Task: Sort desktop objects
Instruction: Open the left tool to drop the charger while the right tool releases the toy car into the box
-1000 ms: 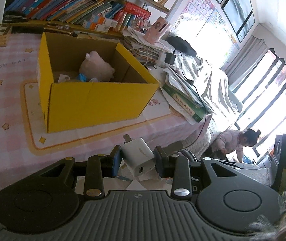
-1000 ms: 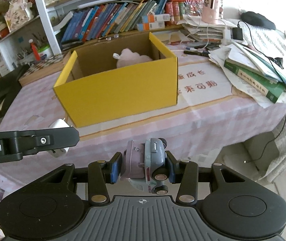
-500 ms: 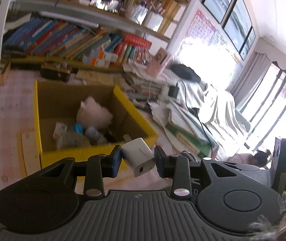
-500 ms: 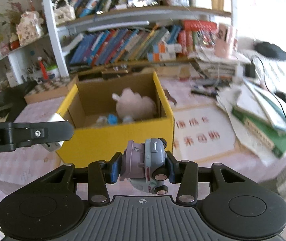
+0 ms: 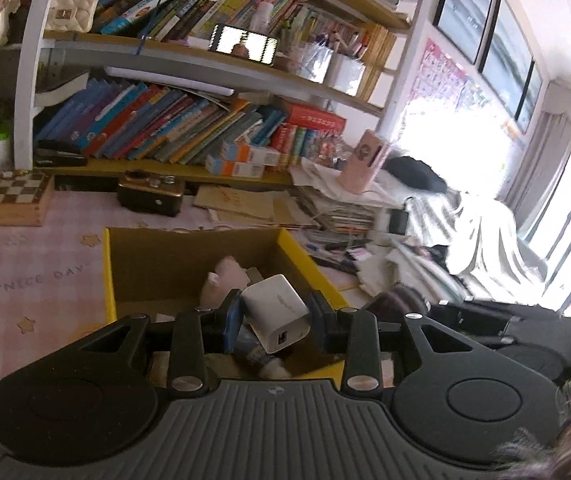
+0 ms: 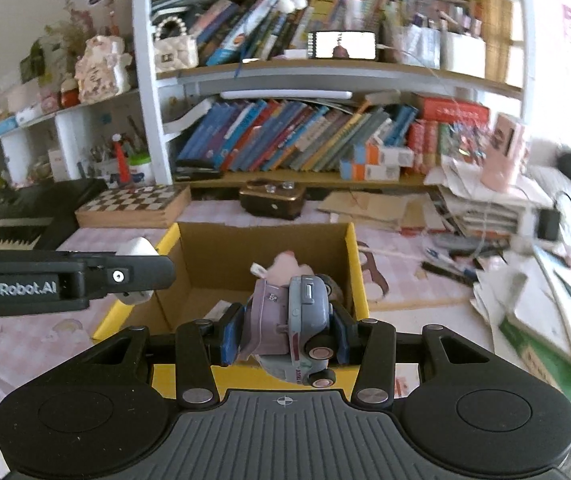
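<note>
Quick count from what I could see: two grippers, the left gripper (image 5: 275, 314) and the right gripper (image 6: 285, 330). One white charger (image 5: 277, 312) was between the left's pads, one toy car (image 6: 293, 328) between the right's. One yellow box (image 6: 359, 280) sat just beyond both, with one pink plush (image 6: 285, 264) inside. One chessboard (image 6: 133, 204) further back left.

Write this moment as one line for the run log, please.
left hand-held gripper: shut on white charger | right hand-held gripper: shut on toy car | both over yellow box | nothing released
</note>
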`<state>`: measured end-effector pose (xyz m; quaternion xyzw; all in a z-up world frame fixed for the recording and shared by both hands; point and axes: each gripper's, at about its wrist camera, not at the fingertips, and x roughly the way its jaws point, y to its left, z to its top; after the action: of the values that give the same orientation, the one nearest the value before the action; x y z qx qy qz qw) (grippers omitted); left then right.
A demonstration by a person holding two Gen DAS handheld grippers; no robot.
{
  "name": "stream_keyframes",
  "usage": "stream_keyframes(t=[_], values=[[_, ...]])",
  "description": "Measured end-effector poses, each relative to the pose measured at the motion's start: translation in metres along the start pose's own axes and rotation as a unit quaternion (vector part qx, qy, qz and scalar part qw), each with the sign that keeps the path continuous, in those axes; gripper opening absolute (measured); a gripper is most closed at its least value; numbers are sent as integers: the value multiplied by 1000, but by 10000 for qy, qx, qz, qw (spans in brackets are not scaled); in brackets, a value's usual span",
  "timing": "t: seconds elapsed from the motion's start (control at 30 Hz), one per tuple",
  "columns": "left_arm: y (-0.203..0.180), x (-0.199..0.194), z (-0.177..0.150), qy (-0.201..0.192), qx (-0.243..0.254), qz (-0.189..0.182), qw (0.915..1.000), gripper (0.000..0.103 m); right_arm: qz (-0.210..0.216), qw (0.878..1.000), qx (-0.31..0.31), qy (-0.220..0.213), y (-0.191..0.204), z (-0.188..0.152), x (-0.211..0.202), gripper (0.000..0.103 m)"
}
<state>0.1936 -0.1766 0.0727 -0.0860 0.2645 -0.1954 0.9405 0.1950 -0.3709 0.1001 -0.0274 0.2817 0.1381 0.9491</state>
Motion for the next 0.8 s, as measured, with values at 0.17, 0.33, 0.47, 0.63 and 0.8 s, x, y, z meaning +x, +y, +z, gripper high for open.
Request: stream_keyframes(t=[0.17, 0.33, 0.47, 0.63, 0.8], values=[[5, 28, -4, 218, 316, 297, 9988, 33, 152, 9985, -485, 199, 3, 5, 33, 44], [11, 59, -10, 551, 645, 535, 9950, 33, 198, 9939, -939, 536, 5, 3, 71, 44], [18, 83, -9, 770, 907, 707, 9904, 33, 298, 9885, -1243, 809, 7, 2, 99, 44], [23, 105, -9, 1041, 1136, 814, 9847, 33, 452, 9777, -1710, 1135, 9, 2, 126, 44], [26, 121, -12, 1351, 1304, 903, 9781, 33, 684, 9617, -2150, 1558, 12, 1, 148, 44]])
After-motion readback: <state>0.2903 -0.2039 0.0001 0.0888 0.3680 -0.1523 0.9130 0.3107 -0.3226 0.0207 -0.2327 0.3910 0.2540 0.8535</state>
